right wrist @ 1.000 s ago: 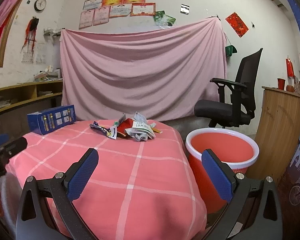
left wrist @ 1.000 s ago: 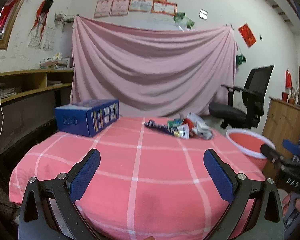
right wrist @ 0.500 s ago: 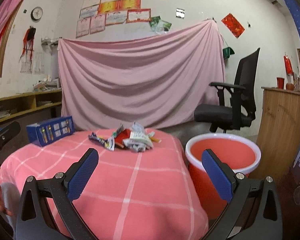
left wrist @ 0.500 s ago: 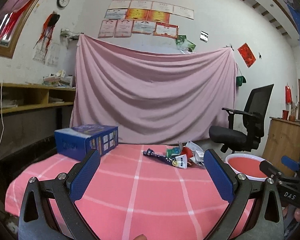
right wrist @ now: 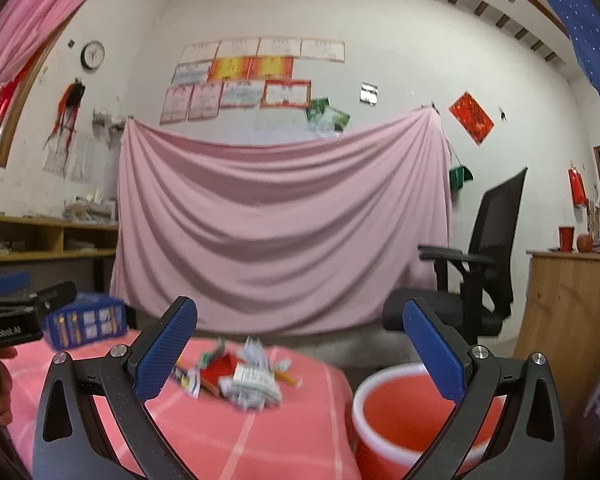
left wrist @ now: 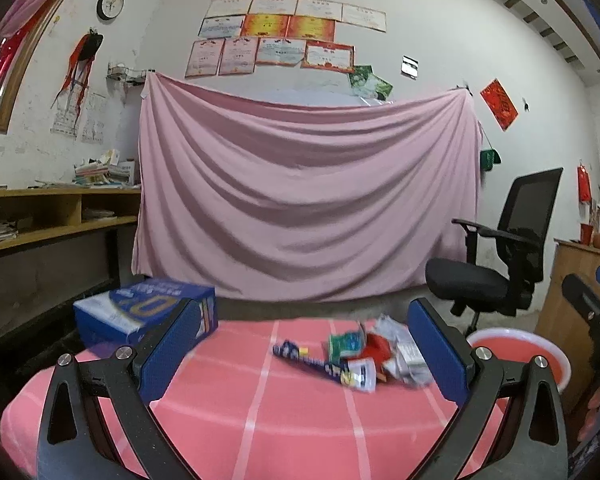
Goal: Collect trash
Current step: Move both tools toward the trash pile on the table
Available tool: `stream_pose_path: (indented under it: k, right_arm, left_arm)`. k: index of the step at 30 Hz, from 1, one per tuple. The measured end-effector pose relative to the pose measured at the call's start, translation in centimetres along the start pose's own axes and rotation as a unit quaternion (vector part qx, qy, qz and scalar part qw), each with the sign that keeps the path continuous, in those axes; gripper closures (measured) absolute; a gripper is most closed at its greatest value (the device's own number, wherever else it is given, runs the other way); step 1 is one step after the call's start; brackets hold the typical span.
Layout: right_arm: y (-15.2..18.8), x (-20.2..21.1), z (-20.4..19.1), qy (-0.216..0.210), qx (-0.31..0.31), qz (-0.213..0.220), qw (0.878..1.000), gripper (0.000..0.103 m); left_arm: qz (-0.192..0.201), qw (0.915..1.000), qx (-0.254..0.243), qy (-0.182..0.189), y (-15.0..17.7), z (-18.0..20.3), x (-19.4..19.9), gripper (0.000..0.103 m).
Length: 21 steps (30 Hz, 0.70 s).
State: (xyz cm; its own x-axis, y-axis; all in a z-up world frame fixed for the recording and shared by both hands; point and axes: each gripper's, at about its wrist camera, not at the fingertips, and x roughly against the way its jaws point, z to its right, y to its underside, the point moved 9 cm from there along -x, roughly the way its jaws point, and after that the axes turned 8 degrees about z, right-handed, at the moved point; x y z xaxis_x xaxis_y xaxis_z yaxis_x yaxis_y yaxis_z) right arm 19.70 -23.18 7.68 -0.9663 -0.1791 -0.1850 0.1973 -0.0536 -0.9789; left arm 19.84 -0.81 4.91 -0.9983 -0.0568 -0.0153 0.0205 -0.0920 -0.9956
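Left wrist: left gripper [left wrist: 300, 344] fingers wide, empty; view tilted up and closer over 1 s, trash pile [left wrist: 356, 356] now between pads, 1 o'clock.
Right wrist: right gripper [right wrist: 300, 348] wide, empty; pile [right wrist: 244, 376] 12 o'clock, red bucket [right wrist: 404, 412] 4 o'clock.
Meaning: approach only, nothing collected.

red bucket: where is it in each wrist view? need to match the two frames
Left wrist: the red bucket sits at the lower right, beyond the table edge, partly hidden behind the right finger.
Right wrist: it is at the bottom, right of centre, large, beside the table, with its red inside showing.
Shared landmark: the trash pile on the checked tablecloth, left of the bucket in both views.
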Motion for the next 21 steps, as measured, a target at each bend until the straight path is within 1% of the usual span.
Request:
stream_pose_path:
  k: [4,7,10,13,14,16,18,21]
  right_arm:
    - [-0.4,-3.1,0.2,-0.006,-0.008,0.015,1.000,0.000]
    - [0.1,-5.8,0.2,-0.024,-0.032,0.002,0.999,0.000]
    - [0.9,-8.3,0.2,-0.036,-0.056,-0.019,0.998,0.000]
    - [2.9,-10.4,-0.4,-0.045,-0.061,-0.058,0.995,0.000]
    - [3.9,-11.1,-0.7,-0.046,-0.058,-0.078,0.994,0.000]
    - [5.4,-11.8,-0.8,-0.044,-0.048,-0.106,0.992,0.000]
    - [7.4,-12.5,-1.0,-0.041,-0.040,-0.143,0.988,0.000]
    - [10.5,-13.5,-1.4,-0.054,-0.050,-0.216,0.974,0.000]
  left_arm:
    - [0.014,0.9998,-0.006,-0.011,-0.4,0.0,-3.1,0.002]
    - [0.001,0.9996,-0.017,-0.023,0.0,-0.3,-5.8,0.002]
    - [-0.037,0.9989,-0.021,-0.019,1.4,-0.7,-8.9,0.002]
    - [-0.083,0.9959,-0.021,-0.028,3.3,-1.0,-11.7,0.002]
    - [-0.101,0.9943,-0.021,-0.027,4.0,-1.0,-12.5,0.002]
    - [-0.145,0.9889,-0.019,-0.028,5.8,-0.9,-14.1,0.002]
    - [-0.183,0.9828,-0.011,-0.019,7.5,-0.7,-15.2,0.002]
    - [-0.229,0.9731,-0.011,-0.019,9.9,-0.7,-16.4,0.002]
